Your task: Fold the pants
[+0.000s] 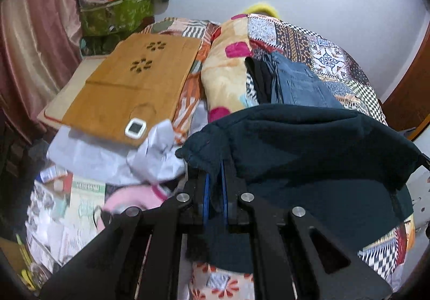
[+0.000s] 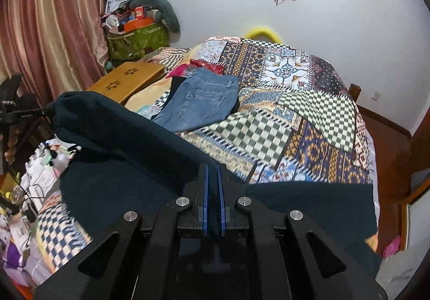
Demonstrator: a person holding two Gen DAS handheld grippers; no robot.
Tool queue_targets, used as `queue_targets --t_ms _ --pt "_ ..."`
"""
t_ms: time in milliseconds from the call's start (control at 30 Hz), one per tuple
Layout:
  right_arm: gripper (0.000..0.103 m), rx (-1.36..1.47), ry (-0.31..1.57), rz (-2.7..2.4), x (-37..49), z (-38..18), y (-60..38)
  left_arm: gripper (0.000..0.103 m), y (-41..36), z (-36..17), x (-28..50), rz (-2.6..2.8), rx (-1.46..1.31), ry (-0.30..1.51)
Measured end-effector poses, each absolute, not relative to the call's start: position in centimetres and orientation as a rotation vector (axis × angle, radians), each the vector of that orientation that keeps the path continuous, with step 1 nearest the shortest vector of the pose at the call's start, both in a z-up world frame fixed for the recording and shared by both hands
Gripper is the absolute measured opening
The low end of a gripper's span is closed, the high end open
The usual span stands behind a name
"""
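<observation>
The left gripper (image 1: 216, 184) and right gripper (image 2: 213, 187) each clench an edge of the dark pants (image 1: 309, 154), stretched across the lower frame above the bed (image 2: 309, 122). Keep both corners level and taut, then lay them down evenly.

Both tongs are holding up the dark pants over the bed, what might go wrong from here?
The left tongs pinch only a thin bit of the dark pants near an edge, so the cloth may slip out. The right tongs also grip near the edge. The hanging cloth could drag over the folded jeans and rumple them.
</observation>
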State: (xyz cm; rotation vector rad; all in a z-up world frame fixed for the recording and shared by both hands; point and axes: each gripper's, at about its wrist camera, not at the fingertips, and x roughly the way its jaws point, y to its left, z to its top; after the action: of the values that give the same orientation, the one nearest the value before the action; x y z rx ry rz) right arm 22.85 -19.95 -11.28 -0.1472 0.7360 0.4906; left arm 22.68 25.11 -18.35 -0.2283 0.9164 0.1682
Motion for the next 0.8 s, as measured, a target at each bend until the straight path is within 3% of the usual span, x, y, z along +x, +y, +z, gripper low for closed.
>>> queue_targets --t_ms 300,367,533,800 --pt "0.010 -0.131 0.800 0.505 18.6 -13.5 -21.4 0.010 24.6 -20.7 18.5 0.229 -0.242 0.980" --pt "0.010 -0.109 0.802 0.488 18.1 -13.4 -22.3 0.014 24.5 -20.1 17.9 0.234 -0.232 0.967" --pt "0.018 -0.068 0.793 0.415 17.6 -12.8 -24.8 0.040 23.6 -18.6 18.7 0.252 -0.210 0.927" --pt "0.050 0.005 0.798 0.235 19.8 -12.7 -30.8 0.064 18.7 -17.8 23.2 0.175 -0.126 0.902"
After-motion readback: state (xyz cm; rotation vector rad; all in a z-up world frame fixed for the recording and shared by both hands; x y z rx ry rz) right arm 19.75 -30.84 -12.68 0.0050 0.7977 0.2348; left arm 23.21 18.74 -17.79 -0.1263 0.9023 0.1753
